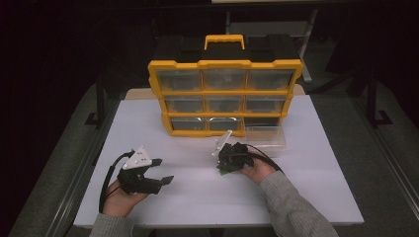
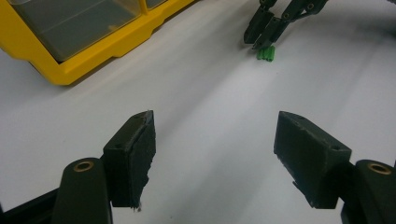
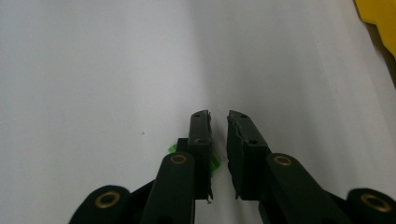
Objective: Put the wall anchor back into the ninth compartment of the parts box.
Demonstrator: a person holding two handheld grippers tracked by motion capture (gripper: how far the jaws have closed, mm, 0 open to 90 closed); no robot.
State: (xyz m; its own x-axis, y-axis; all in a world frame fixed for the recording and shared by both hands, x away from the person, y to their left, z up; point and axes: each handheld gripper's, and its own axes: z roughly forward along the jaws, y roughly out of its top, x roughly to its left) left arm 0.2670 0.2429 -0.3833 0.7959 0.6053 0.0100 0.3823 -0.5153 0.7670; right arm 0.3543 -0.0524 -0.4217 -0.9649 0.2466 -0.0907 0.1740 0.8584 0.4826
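Note:
A small green ribbed part [image 2: 266, 53] lies on the white table [image 1: 197, 197], a little in front of the yellow organizer [image 1: 225, 92]. My right gripper [image 1: 223, 167] points down at it. In the right gripper view the jaws [image 3: 219, 122] stand nearly together with a narrow gap, and the green part [image 3: 173, 148] peeks out from under the left jaw. I see no pad pressing on it. The left gripper view has the right gripper's tips [image 2: 262, 41] just above the part. My left gripper [image 1: 164, 170] rests at the front left, wide open [image 2: 217, 144] and holding nothing.
The organizer [image 2: 70, 70] stands upright at the back middle with clear drawers and a handle [image 1: 225, 39] on top. One clear drawer [image 1: 264, 134] lies pulled out on the table by its lower right. A yellow corner [image 3: 380, 18] shows in the right gripper view.

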